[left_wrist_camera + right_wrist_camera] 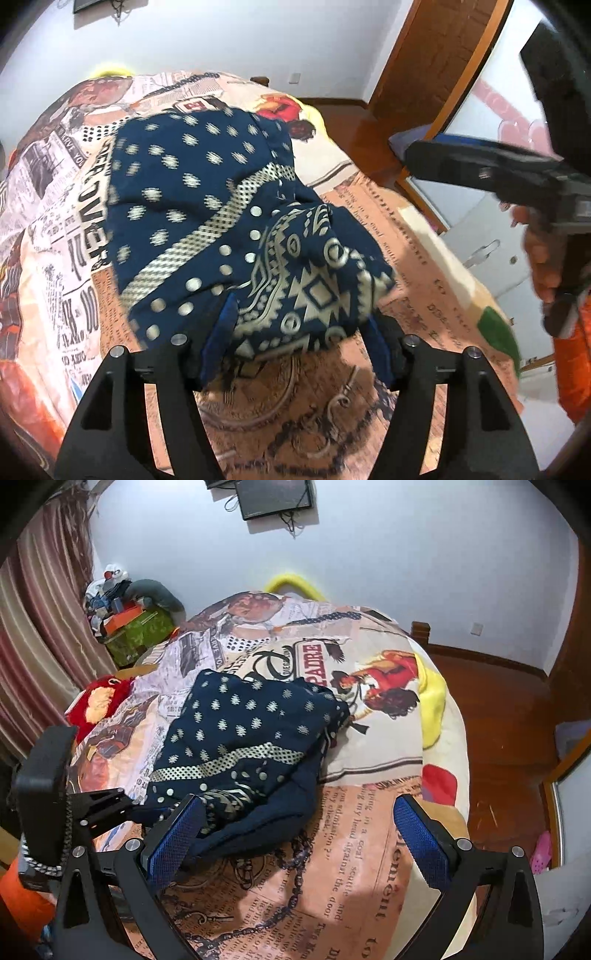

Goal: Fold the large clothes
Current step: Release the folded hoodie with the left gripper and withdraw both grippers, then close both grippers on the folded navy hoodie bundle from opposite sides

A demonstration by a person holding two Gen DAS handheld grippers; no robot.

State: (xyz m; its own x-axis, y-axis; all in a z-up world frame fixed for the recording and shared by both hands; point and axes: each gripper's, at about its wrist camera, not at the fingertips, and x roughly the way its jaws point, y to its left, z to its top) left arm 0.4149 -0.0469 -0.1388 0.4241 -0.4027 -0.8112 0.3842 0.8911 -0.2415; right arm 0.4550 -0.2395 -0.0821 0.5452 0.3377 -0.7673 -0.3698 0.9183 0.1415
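Blue-padded fingers (225,325) of the left gripper (301,332) stand apart around the near edge of the navy patterned garment (221,206); the cloth drapes between them, and whether the pads still press on it cannot be told. That garment lies bunched in a partly folded heap on the bed's newspaper-print cover (347,849). Beside it, the right gripper (299,834) hangs with its jaws spread wide and empty, its left pad just beside the cloth's edge. Along the left view's right edge a hand (543,254) holds the other gripper's handle.
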